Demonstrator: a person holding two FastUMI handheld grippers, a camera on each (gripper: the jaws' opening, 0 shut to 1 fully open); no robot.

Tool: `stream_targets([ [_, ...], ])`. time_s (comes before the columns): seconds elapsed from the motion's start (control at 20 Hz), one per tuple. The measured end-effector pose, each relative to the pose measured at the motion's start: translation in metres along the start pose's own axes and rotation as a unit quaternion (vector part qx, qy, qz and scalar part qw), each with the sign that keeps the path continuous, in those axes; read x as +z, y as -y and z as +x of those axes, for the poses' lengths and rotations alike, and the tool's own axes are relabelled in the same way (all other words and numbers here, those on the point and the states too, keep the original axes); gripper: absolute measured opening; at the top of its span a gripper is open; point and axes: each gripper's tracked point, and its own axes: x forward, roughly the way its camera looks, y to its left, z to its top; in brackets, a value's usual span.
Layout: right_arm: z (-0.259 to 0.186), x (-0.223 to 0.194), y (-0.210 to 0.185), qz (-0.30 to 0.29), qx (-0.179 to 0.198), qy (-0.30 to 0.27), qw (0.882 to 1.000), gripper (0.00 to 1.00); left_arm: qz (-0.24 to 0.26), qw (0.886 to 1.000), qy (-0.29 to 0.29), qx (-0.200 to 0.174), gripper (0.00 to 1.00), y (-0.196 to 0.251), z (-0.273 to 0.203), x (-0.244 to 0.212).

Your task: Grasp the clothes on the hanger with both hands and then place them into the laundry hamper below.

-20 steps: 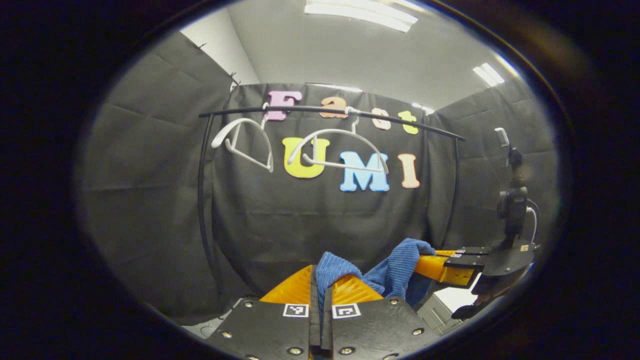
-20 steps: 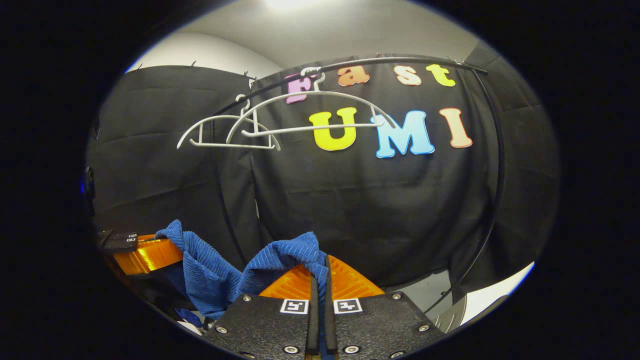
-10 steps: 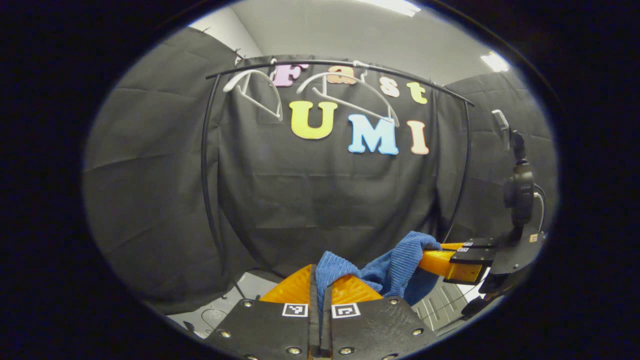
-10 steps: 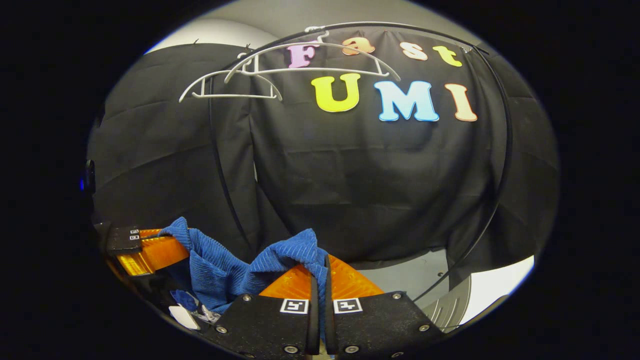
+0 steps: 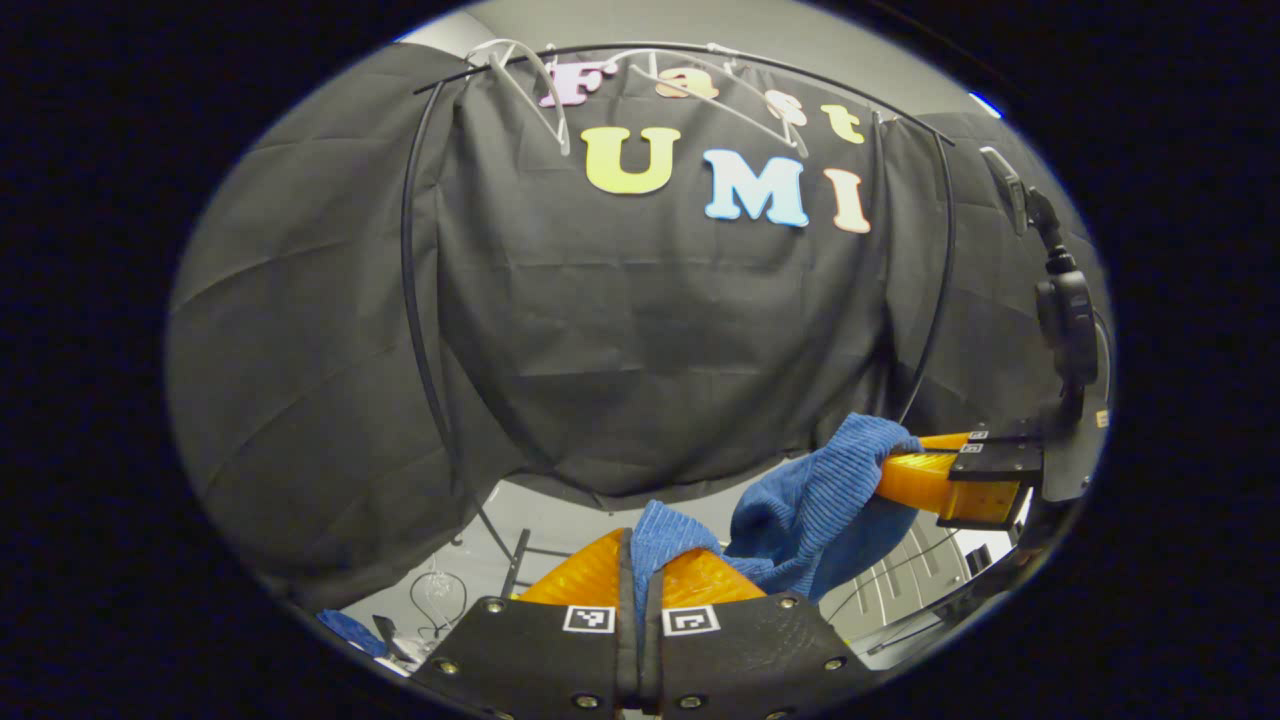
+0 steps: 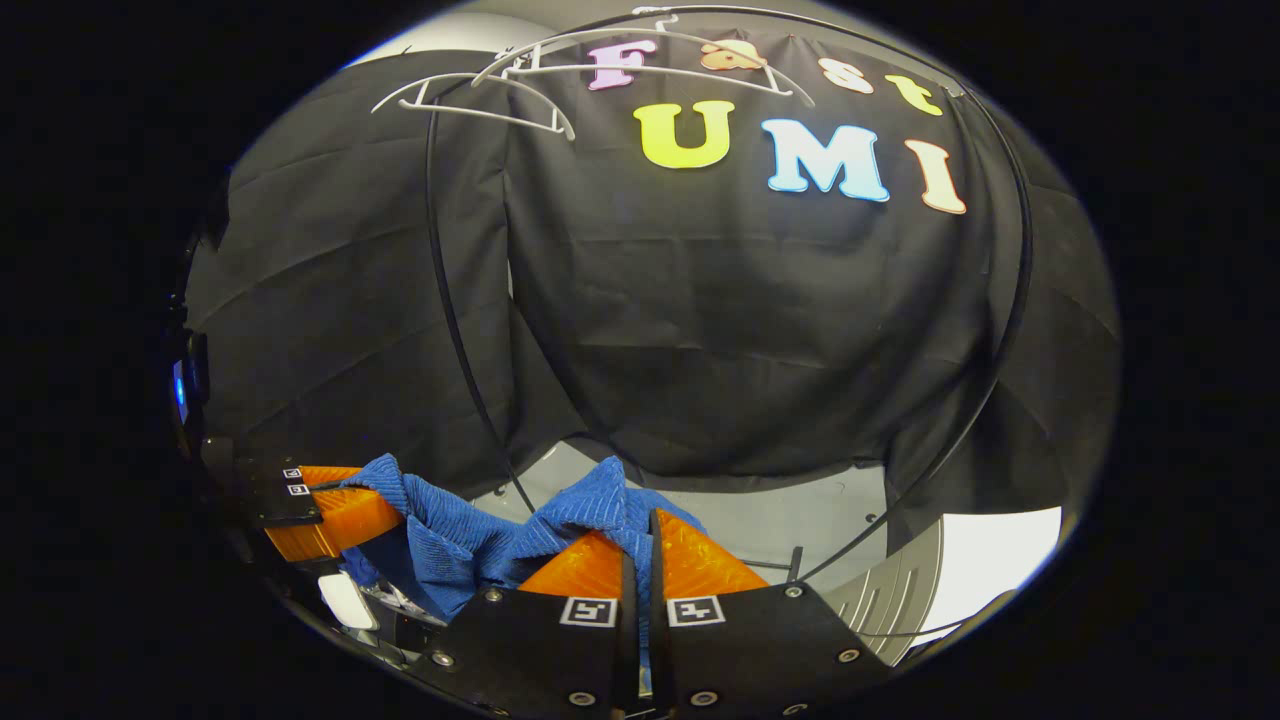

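Left claw: your left claw (image 5: 640,552) is pressed together on one edge of the blue garment (image 5: 815,490), a fold of it standing up between the two fingers at 6 o'clock in the left gripper view.
Right claw: your right claw (image 6: 640,545) is likewise pinching the garment, the cloth rising in a peak between its fingers; in the left gripper view it sits at 4 o'clock with the cloth bunched on its tip.
Garment: off the hangers and slung between the two claws, sagging in the middle; in the right gripper view it runs from 6 o'clock out to 8 o'clock, where your left claw holds the far end.
Hangers: two white hangers (image 6: 560,75) hang bare on the black rail (image 5: 700,52), at 12 o'clock in both views.
Change: over the last second the rail and hangers have climbed from mid-frame to the top rim, and grey floor (image 6: 800,530) has come into sight below the curtain hem. Both claws have come down and tipped downward, grip unchanged.
Meaning: the removal step reads as done; you are in the lowering stage.
Hamper: a ribbed grey-white wall (image 6: 905,605) at 4 to 5 o'clock in the right gripper view may be its side; I cannot tell for certain.
Next: carry the cloth over the opening before spreading either claw.
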Motion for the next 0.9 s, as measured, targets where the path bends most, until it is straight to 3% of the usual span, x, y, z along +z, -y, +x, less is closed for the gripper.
stream_targets([
  [0.55, 0.011, -0.064, 0.008, -0.008, -0.008, -0.091, 0.996, 0.07, 0.013, 0.995, -0.091, 0.027, 0.02, -0.006, 0.019, -0.069],
  [0.8, 0.013, -0.091, 0.007, -0.006, -0.006, -0.130, 0.991, 0.14, -0.002, 0.991, -0.129, 0.046, 0.06, -0.012, 0.021, -0.091],
  [0.85, 0.012, -0.097, 0.009, -0.005, -0.006, -0.139, 0.990, 0.18, -0.003, 0.991, -0.129, 0.047, 0.16, -0.013, 0.023, -0.090],
  [0.9, 0.011, -0.101, 0.013, -0.006, -0.011, -0.148, 0.989, 0.24, -0.002, 0.991, -0.124, 0.047, 0.14, -0.012, 0.024, -0.084],
])
